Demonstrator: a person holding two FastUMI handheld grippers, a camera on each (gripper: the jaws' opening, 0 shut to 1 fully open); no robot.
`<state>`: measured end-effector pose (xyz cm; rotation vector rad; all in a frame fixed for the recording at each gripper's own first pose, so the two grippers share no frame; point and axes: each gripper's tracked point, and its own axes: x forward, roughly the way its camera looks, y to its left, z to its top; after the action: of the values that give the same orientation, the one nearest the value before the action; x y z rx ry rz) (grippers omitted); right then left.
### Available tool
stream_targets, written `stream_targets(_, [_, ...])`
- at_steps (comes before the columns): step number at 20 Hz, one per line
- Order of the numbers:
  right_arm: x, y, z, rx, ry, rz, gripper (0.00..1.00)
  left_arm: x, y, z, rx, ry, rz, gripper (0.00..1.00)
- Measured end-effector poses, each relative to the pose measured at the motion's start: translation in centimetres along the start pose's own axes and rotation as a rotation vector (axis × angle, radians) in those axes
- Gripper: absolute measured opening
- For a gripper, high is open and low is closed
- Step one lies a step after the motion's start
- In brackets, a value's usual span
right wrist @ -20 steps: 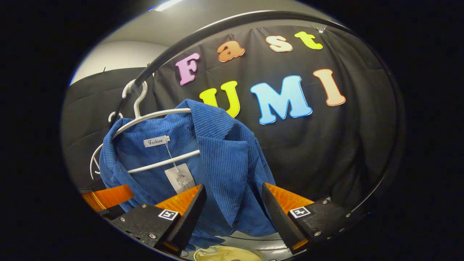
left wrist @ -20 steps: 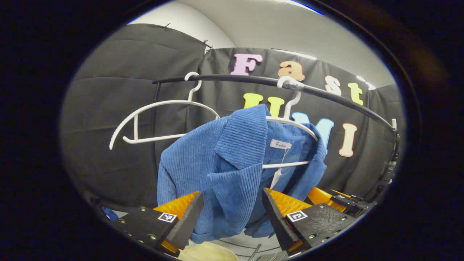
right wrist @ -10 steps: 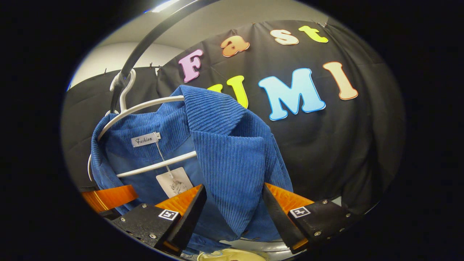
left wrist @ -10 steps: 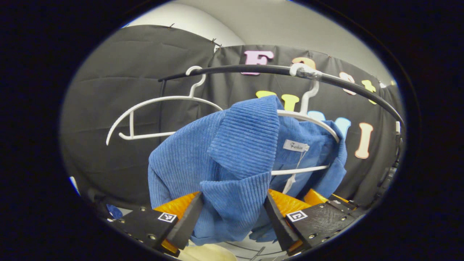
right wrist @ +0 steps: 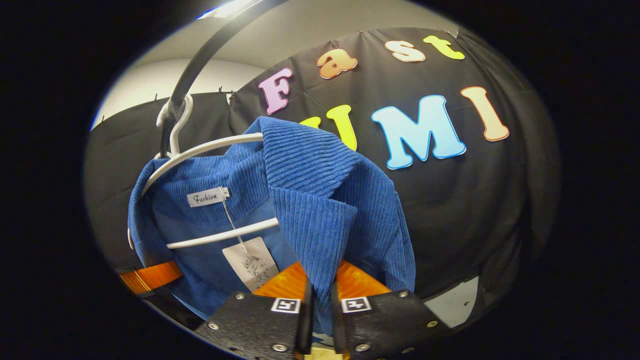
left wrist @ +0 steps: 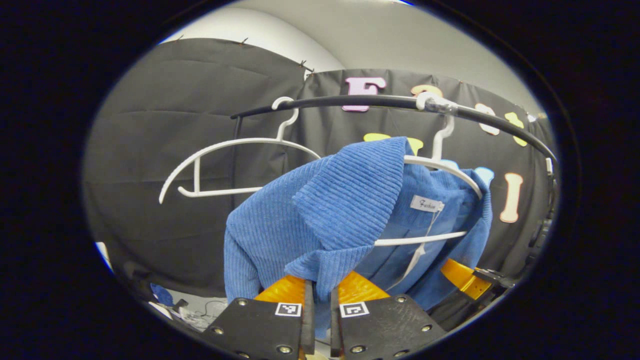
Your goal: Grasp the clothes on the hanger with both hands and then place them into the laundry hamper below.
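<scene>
The grasping step looked complete: the left gripper (left wrist: 320, 310) was clenched on one lapel of the blue jacket (left wrist: 310, 210), the right gripper (right wrist: 320, 310) on the other, with the jacket draped on its white hanger (right wrist: 220, 235). Next, probably, it would need lifting off the hanger's ends, under the black rail (left wrist: 350, 101) close above; an empty hanger (left wrist: 225, 170) hung beside.

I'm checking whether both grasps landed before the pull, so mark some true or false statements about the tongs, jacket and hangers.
1. Left tongs are shut on the blue corduroy jacket. True.
2. Right tongs are open. False: they pinch the jacket's lapel.
3. The jacket has left its white plastic hanger. False: it hangs there.
4. A bare white hanger hangs on the black rail. True.
</scene>
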<state>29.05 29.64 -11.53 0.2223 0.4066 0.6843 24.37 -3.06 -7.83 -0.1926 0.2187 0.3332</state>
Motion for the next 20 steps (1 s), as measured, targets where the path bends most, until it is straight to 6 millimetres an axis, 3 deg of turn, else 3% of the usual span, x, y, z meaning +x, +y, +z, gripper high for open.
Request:
stream_targets(1, [0.0, 0.0, 0.1, 0.007, 0.001, 0.01, 0.06, 0.1, -0.2, -0.1, -0.016, 0.006, -0.034, 0.12])
stream_targets(3, [-0.4, 0.2, -0.1, 0.009, 0.004, 0.031, 0.0, -0.2, 0.4, -0.2, -0.022, 0.003, -0.046, 0.1])
stream_targets(6, [-0.4, -0.4, 0.4, -0.019, -0.005, 0.015, 0.0, -1.0, 0.4, 0.1, -0.047, 0.009, -0.096, 0.01])
stream_targets(13, [-1.5, -0.6, 1.2, -0.032, -0.025, -0.021, 0.0, -3.2, 0.2, 1.2, -0.065, -0.023, -0.152, 0.01])
stream_targets(20, [-3.0, -1.6, 4.8, -0.043, -0.126, -0.075, 0.0, -6.0, 0.9, 5.0, -0.055, -0.112, -0.171, 0.01])
